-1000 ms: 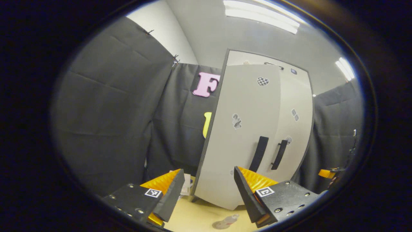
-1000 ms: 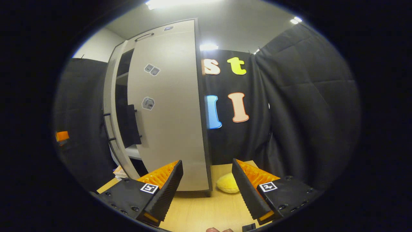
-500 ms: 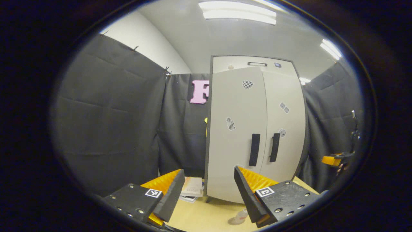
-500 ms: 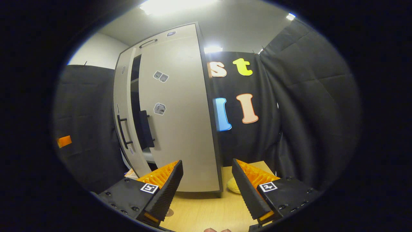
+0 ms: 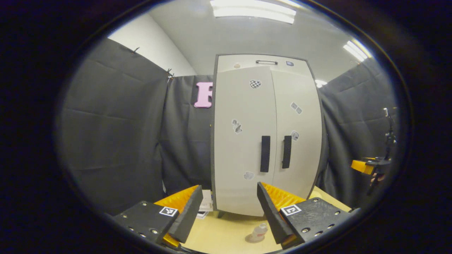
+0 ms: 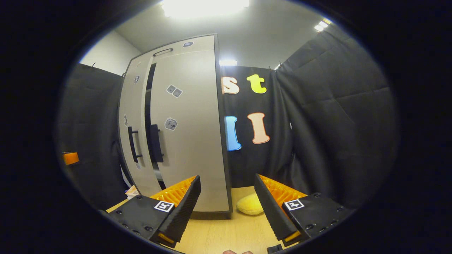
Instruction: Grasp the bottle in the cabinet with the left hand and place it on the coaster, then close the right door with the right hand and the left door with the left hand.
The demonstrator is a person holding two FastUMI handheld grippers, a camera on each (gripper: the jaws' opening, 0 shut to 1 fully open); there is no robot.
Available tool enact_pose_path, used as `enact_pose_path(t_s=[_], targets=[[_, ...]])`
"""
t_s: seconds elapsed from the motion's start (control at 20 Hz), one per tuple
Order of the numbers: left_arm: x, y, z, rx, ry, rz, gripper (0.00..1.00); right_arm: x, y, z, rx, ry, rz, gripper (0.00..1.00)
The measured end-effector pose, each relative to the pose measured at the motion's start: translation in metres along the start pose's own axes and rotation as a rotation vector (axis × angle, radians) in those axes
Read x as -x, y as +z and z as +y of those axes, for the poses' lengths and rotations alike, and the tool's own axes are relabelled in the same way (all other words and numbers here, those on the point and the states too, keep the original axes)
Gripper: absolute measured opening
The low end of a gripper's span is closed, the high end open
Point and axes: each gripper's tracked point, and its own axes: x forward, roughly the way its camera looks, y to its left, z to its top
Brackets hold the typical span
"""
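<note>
Now, in the left gripper view, the left gripper (image 5: 229, 208) sits at six o'clock with its jaws spread apart and nothing between them. Papers (image 5: 206, 206) lie on the wooden table (image 5: 226, 236) beside the cabinet (image 5: 263, 63). The left door (image 5: 243, 141) and right door (image 5: 298, 141) look nearly flush. The bottle (image 5: 259, 231) stands on the coaster (image 5: 251, 239) at six o'clock, just in front of the cabinet. The other gripper shows at three o'clock.

In the right gripper view, a dark gap separates the two doors. The right gripper (image 6: 227, 208) is released, empty, at six o'clock. A yellow soft thing (image 6: 250, 205) lies past its fingers.
</note>
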Motion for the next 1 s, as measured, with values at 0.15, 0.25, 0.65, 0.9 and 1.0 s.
enact_pose_path(t_s=[0.15,0.25,0.65,0.9,1.0], targets=[[-0.003,-0.010,0.006,0.036,-0.027,0.011,0.89,0.005,-0.007,-0.008,0.005,-0.059,0.023,0.98],[-0.006,-0.014,0.011,0.078,-0.050,0.007,0.89,0.008,-0.005,-0.006,-0.019,-0.088,0.016,0.97],[-0.026,-0.035,0.043,0.113,-0.083,0.000,0.90,0.016,-0.006,0.011,-0.007,-0.144,0.001,0.98],[-0.028,-0.051,0.044,0.098,-0.112,0.003,0.90,0.016,-0.002,0.029,-0.002,-0.144,-0.014,0.98],[-0.028,-0.058,0.047,0.098,-0.120,0.014,0.96,0.018,-0.004,0.035,0.010,-0.148,-0.016,0.98]])
